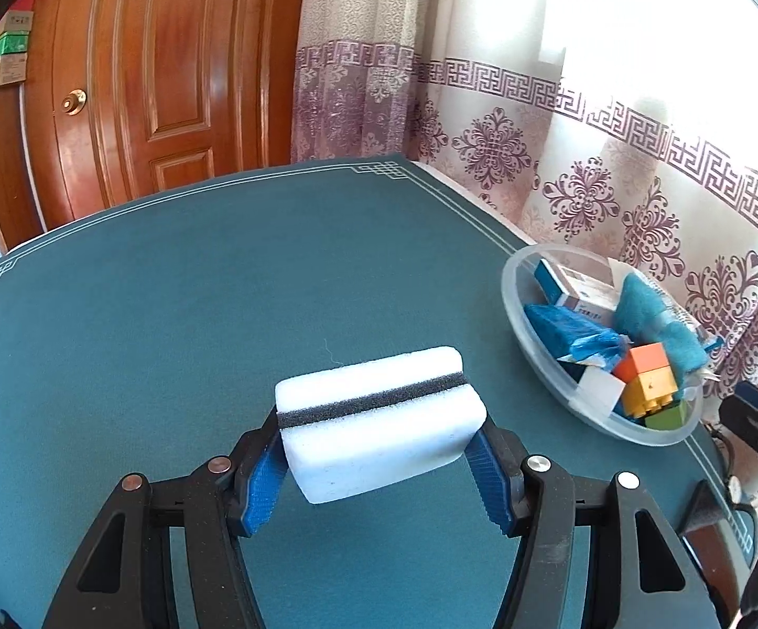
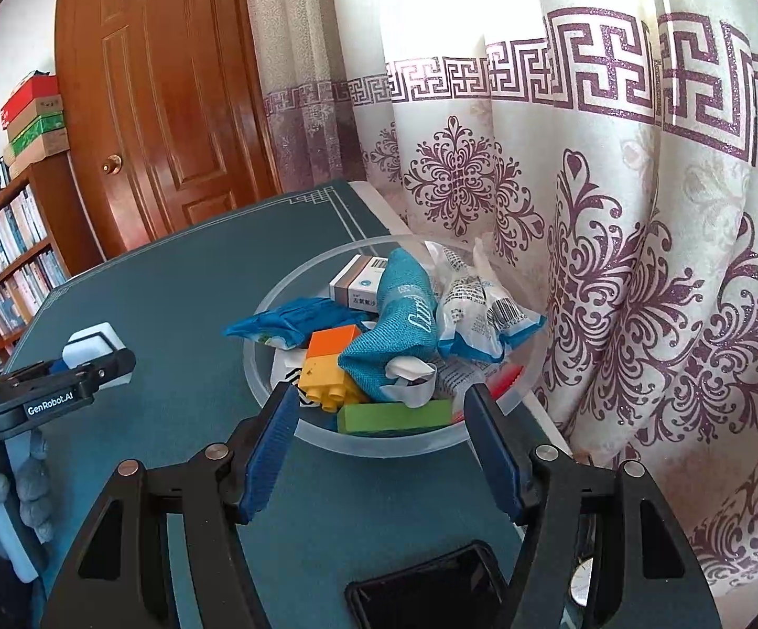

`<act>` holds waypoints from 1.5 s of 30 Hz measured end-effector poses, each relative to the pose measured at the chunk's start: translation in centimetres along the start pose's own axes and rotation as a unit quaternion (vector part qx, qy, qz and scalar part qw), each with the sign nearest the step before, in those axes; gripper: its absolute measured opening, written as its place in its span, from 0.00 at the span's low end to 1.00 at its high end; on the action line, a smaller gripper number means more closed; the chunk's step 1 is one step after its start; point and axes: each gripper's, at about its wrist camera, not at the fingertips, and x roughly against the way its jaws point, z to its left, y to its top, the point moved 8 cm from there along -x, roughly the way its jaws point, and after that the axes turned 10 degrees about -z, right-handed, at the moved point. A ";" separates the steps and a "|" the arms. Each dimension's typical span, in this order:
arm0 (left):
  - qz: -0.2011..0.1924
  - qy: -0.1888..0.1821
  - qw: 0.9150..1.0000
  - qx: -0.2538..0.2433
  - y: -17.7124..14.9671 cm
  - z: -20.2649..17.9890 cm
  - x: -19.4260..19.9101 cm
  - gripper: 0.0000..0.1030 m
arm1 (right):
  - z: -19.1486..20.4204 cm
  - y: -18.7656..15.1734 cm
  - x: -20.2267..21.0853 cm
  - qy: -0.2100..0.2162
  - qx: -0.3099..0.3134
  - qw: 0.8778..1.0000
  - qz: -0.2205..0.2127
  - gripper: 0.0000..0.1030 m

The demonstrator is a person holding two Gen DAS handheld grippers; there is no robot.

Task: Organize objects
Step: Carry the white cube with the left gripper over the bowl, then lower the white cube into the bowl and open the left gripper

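Between the left gripper's (image 1: pixel 379 464) blue fingers (image 1: pixel 263 477), white sponge (image 1: pixel 374 419) clamped

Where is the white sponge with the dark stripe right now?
The white sponge is clamped in the left gripper, above the green table, left of the clear bowl of collected items.

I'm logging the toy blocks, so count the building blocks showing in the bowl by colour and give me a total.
Orange block: 1
Yellow block: 1
Green block: 1
Total: 3 blocks showing in the bowl; others may be hidden under the packets.
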 end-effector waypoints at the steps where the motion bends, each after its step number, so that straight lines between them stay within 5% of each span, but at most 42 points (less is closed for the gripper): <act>1: 0.000 -0.007 1.000 -0.003 0.3 -0.8 -0.2 0.63 | -0.2 -0.1 0.0 0.003 0.001 1.000 0.001 0.65; 20: -0.009 -0.078 0.994 -0.072 4.5 -13.1 -3.9 0.63 | -3.1 -1.7 -0.2 0.022 -0.022 0.999 0.009 0.65; 29: 0.016 -0.103 0.992 -0.072 4.1 -15.1 -6.3 0.64 | -4.0 -2.0 -0.4 0.025 -0.040 0.999 0.013 0.65; 36: 0.019 -0.105 0.992 -0.064 3.7 -14.8 -6.7 0.83 | -4.3 -2.3 -0.6 0.024 -0.046 0.998 0.019 0.65; 45: 0.011 -0.089 0.995 -0.038 3.7 -12.7 -5.7 0.87 | -4.0 -2.2 -0.8 0.024 -0.044 0.999 0.017 0.65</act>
